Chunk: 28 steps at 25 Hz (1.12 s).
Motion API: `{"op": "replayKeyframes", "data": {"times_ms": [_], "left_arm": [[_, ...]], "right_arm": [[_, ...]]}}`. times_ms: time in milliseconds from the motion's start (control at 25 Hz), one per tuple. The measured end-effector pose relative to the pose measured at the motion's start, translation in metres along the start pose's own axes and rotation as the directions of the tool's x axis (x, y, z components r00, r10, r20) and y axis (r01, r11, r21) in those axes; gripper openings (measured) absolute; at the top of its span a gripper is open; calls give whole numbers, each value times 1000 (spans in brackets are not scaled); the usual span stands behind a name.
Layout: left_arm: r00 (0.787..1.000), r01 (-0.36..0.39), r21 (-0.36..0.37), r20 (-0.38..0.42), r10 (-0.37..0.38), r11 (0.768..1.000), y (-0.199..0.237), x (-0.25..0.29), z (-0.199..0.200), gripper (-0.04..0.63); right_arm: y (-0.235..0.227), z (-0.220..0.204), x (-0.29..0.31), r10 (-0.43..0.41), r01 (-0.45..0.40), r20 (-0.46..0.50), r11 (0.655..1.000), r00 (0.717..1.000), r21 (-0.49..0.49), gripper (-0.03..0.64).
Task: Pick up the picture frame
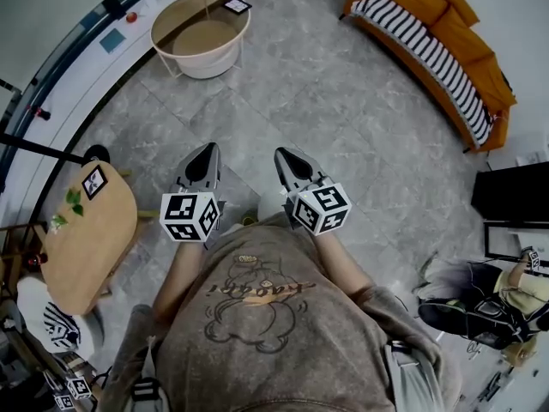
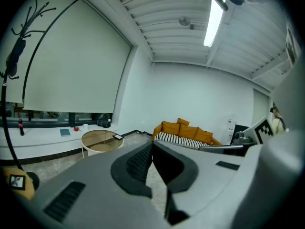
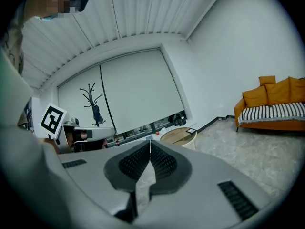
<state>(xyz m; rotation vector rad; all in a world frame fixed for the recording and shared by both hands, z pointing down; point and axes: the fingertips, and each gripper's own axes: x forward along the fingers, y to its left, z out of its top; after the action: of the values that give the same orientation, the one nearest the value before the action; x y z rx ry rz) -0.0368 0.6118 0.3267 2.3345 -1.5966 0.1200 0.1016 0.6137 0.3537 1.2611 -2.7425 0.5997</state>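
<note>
Wears a faded grey-brown shirt (image 1: pixel 274 333) with a dark cartoon print (image 1: pixel 249 303) on the chest, and bears a left gripper (image 1: pixel 208 149) and right gripper (image 1: pixel 281 154) of pale grey plastic with black ribbed pads (image 3: pixel 135 164) and black-and-white marker cubes (image 1: pixel 189 215).

I see the picture frame (image 1: pixel 237 5) at my 12 o'clock: small, dark-bordered with a pale middle, lying flat at the 2 o'clock edge of the round table (image 1: pixel 206 65) top

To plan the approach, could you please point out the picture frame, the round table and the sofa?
picture frame (image 1: pixel 237 6), head view, its middle.
round table (image 1: pixel 208 65), head view, its side wall.
sofa (image 1: pixel 422 45), head view, its striped seat.
</note>
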Motion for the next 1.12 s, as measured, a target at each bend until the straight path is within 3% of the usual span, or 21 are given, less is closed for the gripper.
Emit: {"op": "replayKeyframes", "data": {"times_ms": [560,1120], "left_arm": [[1000,4,1,4,-4,1000,24,18,-2,18],[999,28,-1,-19,-28,1000,41,74,6,18]], "right_arm": [[-4,-5,34,2,-2,-6,1000,1000,-9,20],[-46,5,77,-24,25,-15,999,1000,35,20]]}}
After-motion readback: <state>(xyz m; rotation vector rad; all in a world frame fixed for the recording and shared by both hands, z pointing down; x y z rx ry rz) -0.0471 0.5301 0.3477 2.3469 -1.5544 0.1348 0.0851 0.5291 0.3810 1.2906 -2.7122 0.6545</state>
